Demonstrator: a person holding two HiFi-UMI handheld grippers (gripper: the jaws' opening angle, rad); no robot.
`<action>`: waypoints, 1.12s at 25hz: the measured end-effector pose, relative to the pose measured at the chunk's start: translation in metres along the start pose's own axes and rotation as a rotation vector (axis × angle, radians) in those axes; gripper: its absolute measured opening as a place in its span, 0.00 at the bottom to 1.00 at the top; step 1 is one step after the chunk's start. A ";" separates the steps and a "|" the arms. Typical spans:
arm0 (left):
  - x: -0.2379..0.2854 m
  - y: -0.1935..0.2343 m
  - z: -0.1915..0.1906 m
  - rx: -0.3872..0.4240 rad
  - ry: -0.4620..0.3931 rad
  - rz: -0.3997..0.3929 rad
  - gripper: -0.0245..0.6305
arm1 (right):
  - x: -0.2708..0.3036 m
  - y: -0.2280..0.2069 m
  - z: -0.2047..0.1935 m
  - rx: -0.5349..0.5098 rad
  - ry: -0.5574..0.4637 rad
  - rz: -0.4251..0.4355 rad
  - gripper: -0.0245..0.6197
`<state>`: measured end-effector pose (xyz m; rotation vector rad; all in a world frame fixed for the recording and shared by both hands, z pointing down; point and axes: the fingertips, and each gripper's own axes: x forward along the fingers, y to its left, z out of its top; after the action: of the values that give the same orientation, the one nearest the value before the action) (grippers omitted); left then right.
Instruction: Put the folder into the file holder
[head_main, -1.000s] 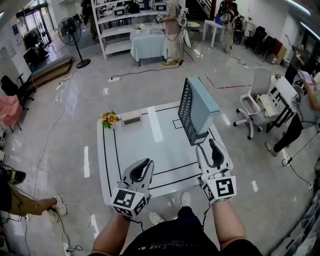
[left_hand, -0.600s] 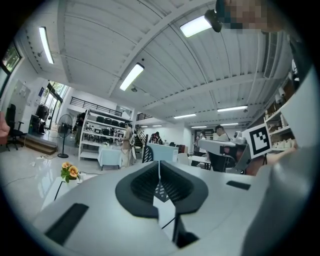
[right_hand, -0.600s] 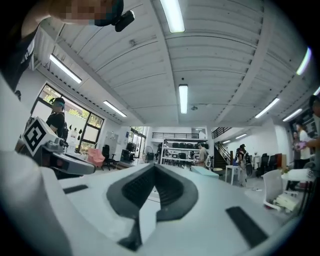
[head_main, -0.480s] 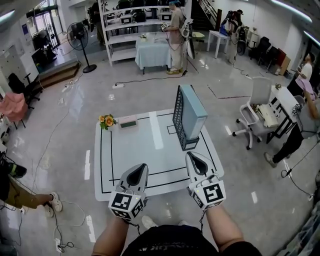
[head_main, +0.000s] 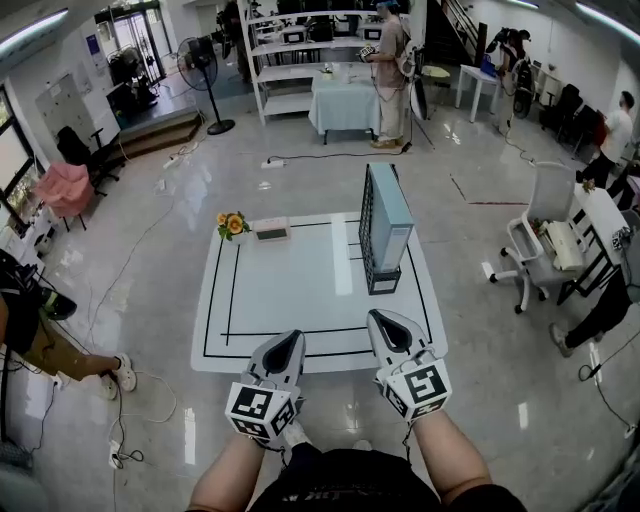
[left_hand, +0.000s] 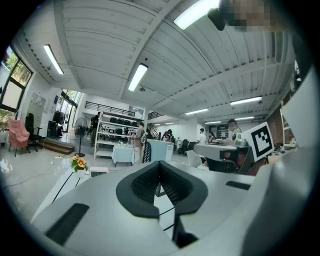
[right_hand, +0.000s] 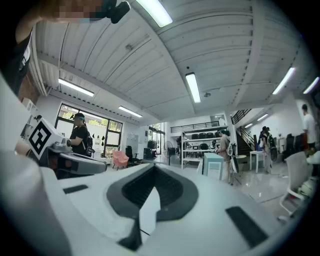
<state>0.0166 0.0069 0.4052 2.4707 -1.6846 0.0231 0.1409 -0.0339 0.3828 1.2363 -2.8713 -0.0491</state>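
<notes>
Both claws are clenched on nothing: the left claw (head_main: 289, 338) and the right claw (head_main: 384, 320) each have their jaws pressed together, with only bare surface (head_main: 300, 290) showing past the tips. They hang over its near edge and touch neither task thing. The folder (head_main: 392, 208) stands upright inside the holder (head_main: 368, 225), well ahead of the right claw and ahead-right of the left. The placing looks done, so what remains is a clean finish. Keep both claws away from the tall, narrow holder, which a sideways knock could tip. Reach in again only if the folder proves unseated, pressing lightly on its top edge.
</notes>
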 end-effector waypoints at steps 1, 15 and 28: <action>-0.001 -0.004 -0.002 -0.003 0.000 0.010 0.04 | -0.003 -0.001 -0.003 0.003 0.004 0.015 0.04; -0.006 -0.041 -0.028 -0.062 -0.016 0.097 0.04 | -0.027 -0.004 -0.026 0.012 0.043 0.136 0.04; -0.016 -0.036 -0.015 -0.042 -0.023 0.099 0.04 | -0.022 0.012 -0.015 0.025 0.024 0.145 0.04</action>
<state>0.0448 0.0367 0.4145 2.3641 -1.7963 -0.0291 0.1481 -0.0102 0.3981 1.0210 -2.9396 0.0029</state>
